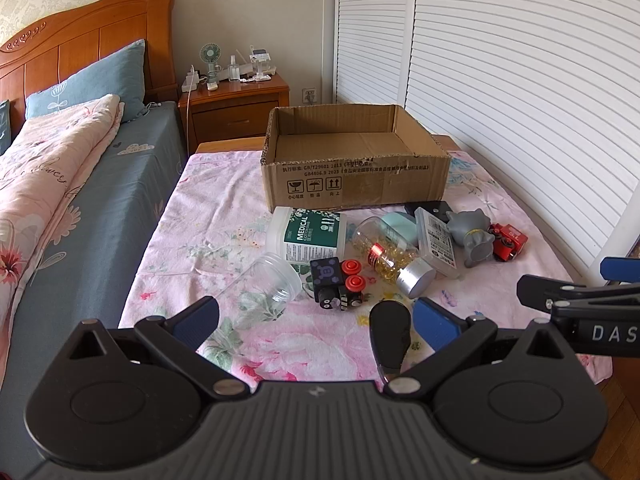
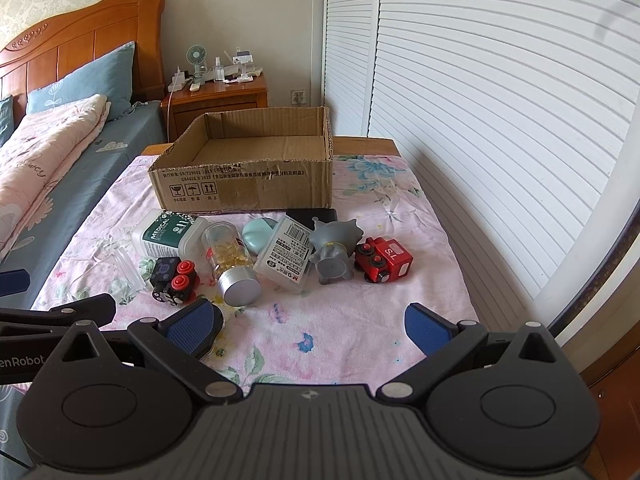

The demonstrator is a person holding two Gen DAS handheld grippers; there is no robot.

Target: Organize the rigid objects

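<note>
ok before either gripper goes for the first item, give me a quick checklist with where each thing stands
1. Cardboard box has room: ok, it sits upright and open, and its visible floor is bare.
2. Left gripper open, holding nothing: ok.
3. Right gripper open, holding nothing: ok.
4. Items within view: ok, the red toy car, grey figure and capsule bottle lie on the cloth in front of the box.
5. Clean grasp on the bottle: not ok, it touches the black toy block and other items.
6. Clear jar empty: cannot tell.
</note>
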